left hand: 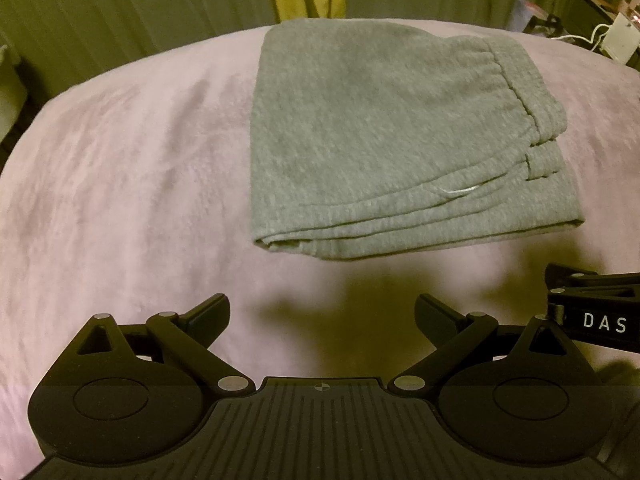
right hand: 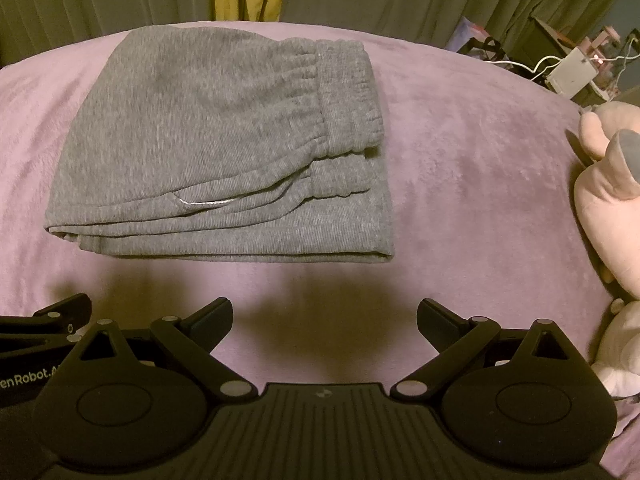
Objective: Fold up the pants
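Observation:
Grey sweatpants lie folded into a compact rectangle on a pink blanket, waistband on the right and stacked layers showing along the near edge. They also show in the right wrist view. My left gripper is open and empty, hovering above the blanket just short of the pants' near edge. My right gripper is open and empty too, at the same distance in front of the pants. The right gripper also shows at the right edge of the left wrist view.
A pink plush toy lies on the blanket at the right. Green curtains with a yellow strip hang behind the bed. A white box with cables and clutter stand at the back right.

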Tool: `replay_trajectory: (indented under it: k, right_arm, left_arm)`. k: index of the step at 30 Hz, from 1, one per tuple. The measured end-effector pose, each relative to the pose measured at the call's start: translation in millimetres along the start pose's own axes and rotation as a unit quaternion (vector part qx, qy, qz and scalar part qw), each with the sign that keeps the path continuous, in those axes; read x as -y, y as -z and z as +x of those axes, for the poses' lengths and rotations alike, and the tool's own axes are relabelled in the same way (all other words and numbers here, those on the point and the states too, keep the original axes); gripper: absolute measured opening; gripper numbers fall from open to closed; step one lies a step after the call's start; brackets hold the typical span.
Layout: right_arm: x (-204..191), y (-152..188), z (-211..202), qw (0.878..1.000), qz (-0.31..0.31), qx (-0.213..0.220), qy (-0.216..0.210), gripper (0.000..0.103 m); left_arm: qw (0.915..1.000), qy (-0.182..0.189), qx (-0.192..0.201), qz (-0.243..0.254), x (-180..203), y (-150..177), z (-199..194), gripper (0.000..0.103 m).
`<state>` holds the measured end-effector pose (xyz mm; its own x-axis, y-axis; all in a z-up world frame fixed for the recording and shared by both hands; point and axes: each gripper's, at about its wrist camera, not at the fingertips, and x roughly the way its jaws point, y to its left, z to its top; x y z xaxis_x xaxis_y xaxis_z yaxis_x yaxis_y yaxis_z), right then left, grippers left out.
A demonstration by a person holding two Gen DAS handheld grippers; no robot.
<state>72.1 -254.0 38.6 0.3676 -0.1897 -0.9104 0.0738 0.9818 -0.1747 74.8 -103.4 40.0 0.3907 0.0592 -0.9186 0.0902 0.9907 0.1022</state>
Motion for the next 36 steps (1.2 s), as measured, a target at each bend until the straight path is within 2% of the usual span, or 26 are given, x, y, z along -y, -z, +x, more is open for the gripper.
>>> replay_trajectory:
  k: [36]
  right_arm:
    - [-0.9, -0.4, -3.5, 1.0, -0.002, 0.004, -0.003, 0.099]
  left_arm:
    - [1.0, -0.002, 0.005, -0.003, -1.3, -1.2, -2.2, 0.102]
